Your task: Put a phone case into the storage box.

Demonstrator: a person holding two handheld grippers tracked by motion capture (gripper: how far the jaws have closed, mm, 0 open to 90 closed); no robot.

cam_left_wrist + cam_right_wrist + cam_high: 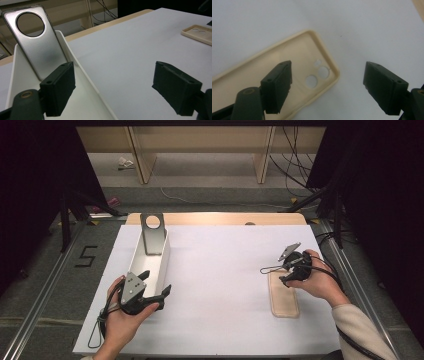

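Tongs both spread, empty: right gripper [327, 87] over soft, bendy phone case [287, 75]; pinch its rim. Left gripper [113, 90] faces stiff, slick metal plate [37, 40].

I look down on a desk [225, 330] covered by a white sheet, its pale wood edge [215, 218] showing along the far side. Beyond it a grey floor [210, 172] carries loose black cables [290, 165] and light wooden furniture legs [141, 160], with black curtains [35, 185] hanging at both sides. On the dark mat left of the desk I read a "5" marked in tape [86, 256], beside a metal rail [45, 295].
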